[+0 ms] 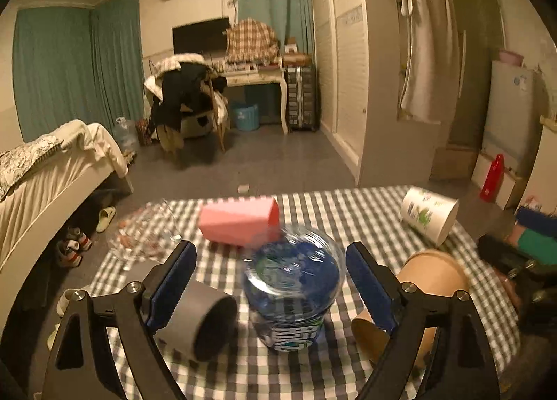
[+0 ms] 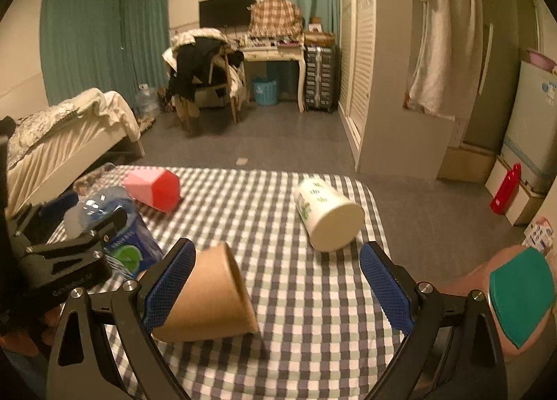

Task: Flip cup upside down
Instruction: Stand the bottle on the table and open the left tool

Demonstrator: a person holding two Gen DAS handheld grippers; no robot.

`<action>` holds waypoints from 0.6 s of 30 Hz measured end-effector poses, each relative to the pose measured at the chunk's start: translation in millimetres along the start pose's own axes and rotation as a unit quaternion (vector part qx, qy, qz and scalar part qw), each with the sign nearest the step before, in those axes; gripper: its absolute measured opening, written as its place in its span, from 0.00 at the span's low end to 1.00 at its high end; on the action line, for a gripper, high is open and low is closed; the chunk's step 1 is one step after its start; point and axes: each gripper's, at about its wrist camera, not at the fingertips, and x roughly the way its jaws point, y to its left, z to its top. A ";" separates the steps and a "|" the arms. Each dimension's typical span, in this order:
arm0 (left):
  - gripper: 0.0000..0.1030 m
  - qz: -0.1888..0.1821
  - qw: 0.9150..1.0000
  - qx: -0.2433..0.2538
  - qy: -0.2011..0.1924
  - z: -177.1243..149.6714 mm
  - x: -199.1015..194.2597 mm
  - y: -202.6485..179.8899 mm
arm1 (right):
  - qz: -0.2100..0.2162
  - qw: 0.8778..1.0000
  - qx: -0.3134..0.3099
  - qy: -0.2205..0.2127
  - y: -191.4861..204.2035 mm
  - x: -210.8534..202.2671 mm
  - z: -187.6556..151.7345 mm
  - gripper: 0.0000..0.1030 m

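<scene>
A clear plastic cup with a blue label (image 1: 292,288) lies on its side on the checked tablecloth (image 1: 334,212), blurred. My left gripper (image 1: 269,249) is open, with its blue pads on either side of this cup and gaps showing. The right wrist view has the same cup (image 2: 128,243) inside the left gripper (image 2: 92,208). A brown paper cup (image 2: 209,292) lies on its side against the left pad of my open right gripper (image 2: 278,246), which holds nothing. A white cup with green print (image 2: 327,215) lies on its side further ahead.
A grey cup (image 1: 198,320) lies by the left finger. A pink cup (image 1: 240,222) and a glass piece (image 1: 146,236) lie at the far left of the table. The table's right edge (image 2: 379,212) drops to the floor. Part of a person (image 2: 518,295) is at lower right.
</scene>
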 end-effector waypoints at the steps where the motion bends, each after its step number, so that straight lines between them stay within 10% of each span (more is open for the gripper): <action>1: 0.88 0.000 1.000 -0.006 -0.010 1.3 -8.6 5.3 | 0.001 1.000 -0.004 -0.007 3.6 -2.6 0.3 0.93; 18: 0.99 0.020 0.997 -0.069 -0.040 -37.1 -39.6 63.9 | 0.010 0.999 -0.019 -0.046 56.7 -6.9 -22.8 0.94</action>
